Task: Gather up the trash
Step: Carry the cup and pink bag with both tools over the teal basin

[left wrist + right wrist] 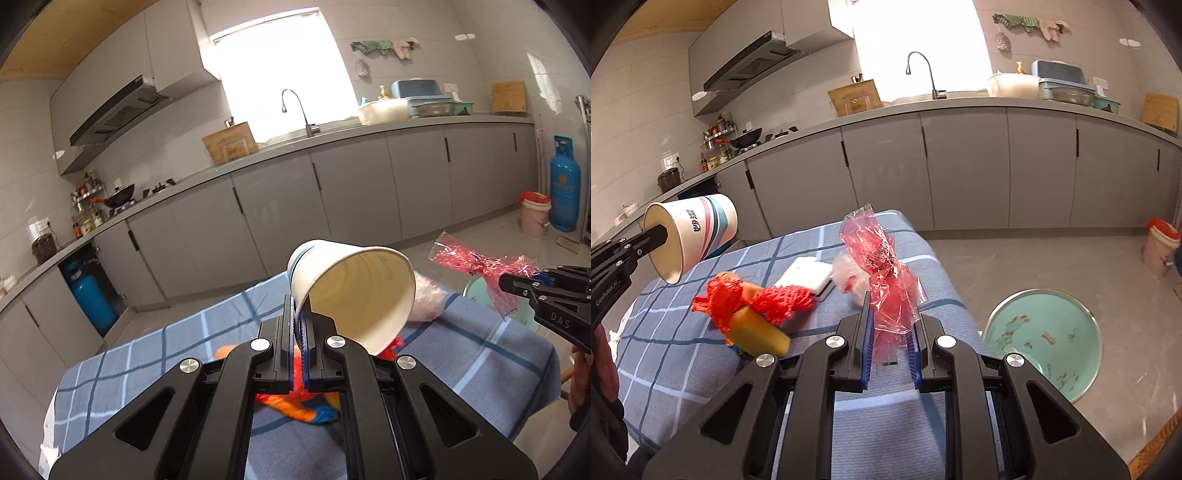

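Left gripper [300, 325] pinches the rim of a paper cup [351, 291], carried sideways above the table [147, 354]. Right gripper [890, 332] clamps a red wrapper [882, 273], presumably bound for the green basin [1045, 332] alongside.

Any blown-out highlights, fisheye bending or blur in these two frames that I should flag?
Left wrist view: the window is blown out to pure white, the counter edge bows strongly, and the paper cup stays sharp. Right wrist view: the window is clipped too, the counter curves, dark corners vignette, and the red wrapper is sharp.
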### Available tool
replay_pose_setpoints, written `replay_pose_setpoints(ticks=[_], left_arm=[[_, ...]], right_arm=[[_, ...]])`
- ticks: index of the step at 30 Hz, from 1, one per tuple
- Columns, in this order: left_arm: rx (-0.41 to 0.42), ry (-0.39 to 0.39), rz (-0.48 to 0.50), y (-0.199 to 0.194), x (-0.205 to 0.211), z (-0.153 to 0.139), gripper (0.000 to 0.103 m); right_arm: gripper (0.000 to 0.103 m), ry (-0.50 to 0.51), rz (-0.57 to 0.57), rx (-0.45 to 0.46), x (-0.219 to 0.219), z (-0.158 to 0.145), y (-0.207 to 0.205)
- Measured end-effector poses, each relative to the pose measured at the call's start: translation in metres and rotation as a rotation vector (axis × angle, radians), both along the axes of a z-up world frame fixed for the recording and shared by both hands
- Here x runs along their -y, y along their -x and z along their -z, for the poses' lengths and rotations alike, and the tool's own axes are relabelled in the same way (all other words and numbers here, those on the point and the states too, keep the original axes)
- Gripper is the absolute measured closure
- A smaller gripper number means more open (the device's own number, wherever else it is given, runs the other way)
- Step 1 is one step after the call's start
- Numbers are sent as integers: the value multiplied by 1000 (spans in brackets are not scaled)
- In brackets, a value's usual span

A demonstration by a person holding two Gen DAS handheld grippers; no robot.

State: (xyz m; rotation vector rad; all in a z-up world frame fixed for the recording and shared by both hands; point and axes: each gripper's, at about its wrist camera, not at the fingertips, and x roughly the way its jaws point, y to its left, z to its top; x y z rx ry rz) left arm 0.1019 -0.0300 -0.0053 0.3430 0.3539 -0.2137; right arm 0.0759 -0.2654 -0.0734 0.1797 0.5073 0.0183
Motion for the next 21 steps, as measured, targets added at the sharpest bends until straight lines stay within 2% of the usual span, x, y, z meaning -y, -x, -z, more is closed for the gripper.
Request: replay_pose_setpoints(ticks=[13,21], left_arm=[[16,-23,155,-8,68,0,99],[-6,-23,242,-16,112,10,99]], right_arm=[[85,-2,125,3,59,4,6],[85,-9,192,-15,96,11,7]])
